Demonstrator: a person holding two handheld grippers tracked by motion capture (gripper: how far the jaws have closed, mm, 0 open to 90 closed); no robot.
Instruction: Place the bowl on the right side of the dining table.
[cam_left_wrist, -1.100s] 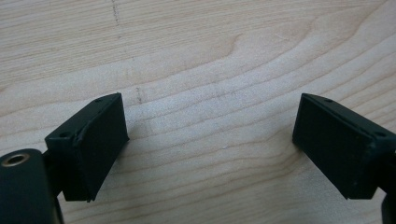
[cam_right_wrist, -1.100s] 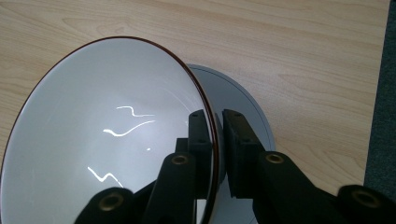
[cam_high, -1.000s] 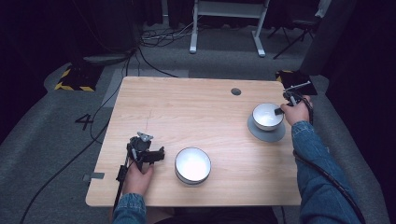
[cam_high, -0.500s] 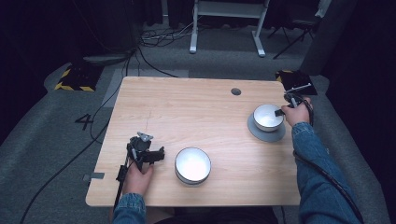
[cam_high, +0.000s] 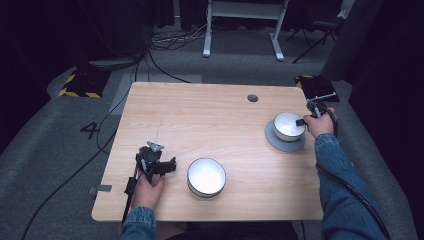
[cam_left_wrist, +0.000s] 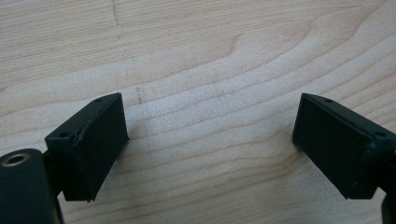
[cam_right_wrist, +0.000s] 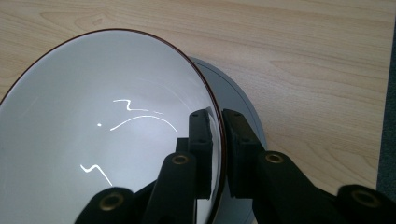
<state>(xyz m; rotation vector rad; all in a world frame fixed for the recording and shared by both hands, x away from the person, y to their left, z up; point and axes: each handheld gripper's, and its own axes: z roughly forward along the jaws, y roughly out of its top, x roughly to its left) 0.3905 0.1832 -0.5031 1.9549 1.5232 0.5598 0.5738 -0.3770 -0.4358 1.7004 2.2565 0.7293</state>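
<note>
A white bowl (cam_high: 288, 125) with a dark rim rests on a grey plate (cam_high: 285, 142) at the table's right side. My right gripper (cam_high: 302, 121) is shut on this bowl's rim; in the right gripper view the bowl (cam_right_wrist: 93, 130) has one jaw inside and one outside the rim, and my right gripper (cam_right_wrist: 219, 140) pinches it above the grey plate (cam_right_wrist: 243, 107). Another white bowl (cam_high: 206, 177) sits near the front middle. My left gripper (cam_high: 170, 165) stands open just left of that bowl. In the left gripper view my left gripper (cam_left_wrist: 210, 135) has bare wood between its jaws.
The wooden table (cam_high: 200, 115) has a small round hole (cam_high: 252, 98) near its far edge. Cables trail from the left gripper over the table's front left corner. A white desk frame (cam_high: 245, 20) stands on the grey floor beyond.
</note>
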